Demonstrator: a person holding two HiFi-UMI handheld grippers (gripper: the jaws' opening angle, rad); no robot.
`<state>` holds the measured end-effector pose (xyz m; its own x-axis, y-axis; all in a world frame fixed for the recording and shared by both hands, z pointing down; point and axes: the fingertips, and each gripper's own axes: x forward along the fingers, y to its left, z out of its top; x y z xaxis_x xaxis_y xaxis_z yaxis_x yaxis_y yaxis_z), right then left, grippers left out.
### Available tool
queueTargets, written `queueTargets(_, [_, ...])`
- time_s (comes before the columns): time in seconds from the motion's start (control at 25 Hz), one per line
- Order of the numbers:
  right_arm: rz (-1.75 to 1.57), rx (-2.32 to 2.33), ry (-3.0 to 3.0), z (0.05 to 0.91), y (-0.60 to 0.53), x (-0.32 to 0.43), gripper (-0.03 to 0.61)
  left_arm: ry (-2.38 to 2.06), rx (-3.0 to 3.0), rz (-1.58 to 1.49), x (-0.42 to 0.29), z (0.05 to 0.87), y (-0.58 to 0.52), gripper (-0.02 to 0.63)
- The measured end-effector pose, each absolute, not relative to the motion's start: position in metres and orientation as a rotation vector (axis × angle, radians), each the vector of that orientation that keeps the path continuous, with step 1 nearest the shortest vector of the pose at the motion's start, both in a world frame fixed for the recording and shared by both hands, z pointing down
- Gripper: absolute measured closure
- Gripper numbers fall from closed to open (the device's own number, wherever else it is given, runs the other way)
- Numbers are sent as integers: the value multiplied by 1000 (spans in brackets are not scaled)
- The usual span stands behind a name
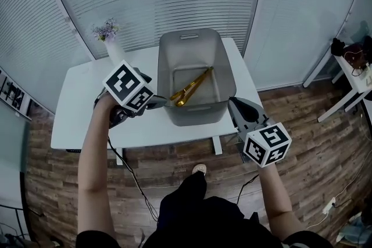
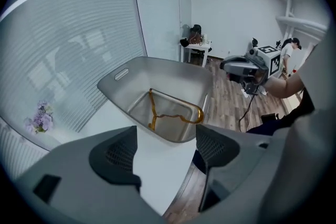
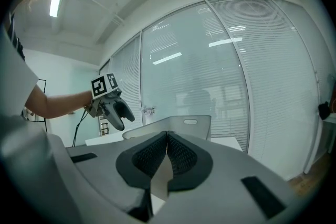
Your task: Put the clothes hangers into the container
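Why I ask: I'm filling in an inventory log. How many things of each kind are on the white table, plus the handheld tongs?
Container: 1
Gold hanger, lying inside it: 1 that I can make out
Vase of flowers: 1
Tongs: 2, left tongs open, right tongs shut
Total: 5

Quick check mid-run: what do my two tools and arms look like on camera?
Both the left tool and right tool are grey with dark textured pads. Each carries a white cube with black square markers. A black cable trails from the left one. Forearms bare.
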<state>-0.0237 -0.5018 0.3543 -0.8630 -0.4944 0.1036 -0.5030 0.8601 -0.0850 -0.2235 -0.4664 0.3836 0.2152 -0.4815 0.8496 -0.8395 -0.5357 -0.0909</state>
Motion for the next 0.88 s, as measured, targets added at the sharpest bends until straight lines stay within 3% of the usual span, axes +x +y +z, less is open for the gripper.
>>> queueTargets(0.48, [175, 860, -2960, 360, -466, 2, 552, -1351, 2206, 910, -198, 371, -424, 264])
queueTargets(0.88, [182, 908, -2955, 365, -435, 10, 552, -1649, 2376, 531, -175, 350, -409, 345])
